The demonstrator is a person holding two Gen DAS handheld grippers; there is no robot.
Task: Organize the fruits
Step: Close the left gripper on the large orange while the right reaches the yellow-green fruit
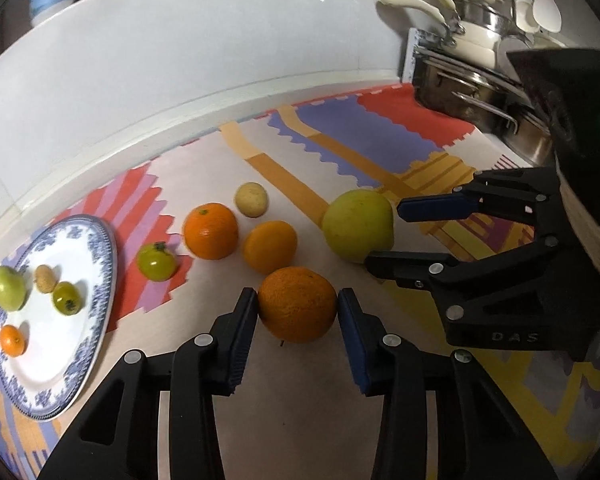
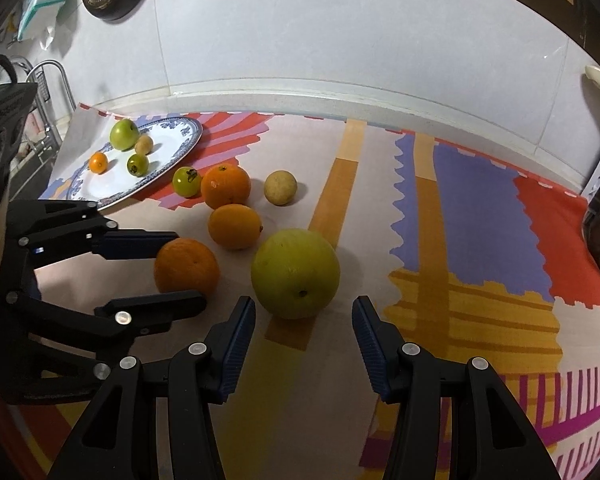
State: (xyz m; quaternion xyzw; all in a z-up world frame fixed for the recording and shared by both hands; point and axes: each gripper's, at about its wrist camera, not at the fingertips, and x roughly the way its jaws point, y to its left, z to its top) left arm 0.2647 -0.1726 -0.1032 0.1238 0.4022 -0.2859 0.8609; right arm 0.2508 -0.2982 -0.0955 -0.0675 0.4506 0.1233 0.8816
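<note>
Left claw (image 1: 297, 312) seemingly gripping dimpled orange (image 1: 296, 305)

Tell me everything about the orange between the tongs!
The orange is round, bright orange, with bumpy, dimpled peel and a small dark stem dot on top. It sits on the colourful patterned mat, nearest of the loose fruits. The left tongs have one blue-padded finger on each side of it, touching or nearly touching; I cannot tell if they squeeze it. It looks whole and rests on the mat. Another orange sits just behind it.
</note>
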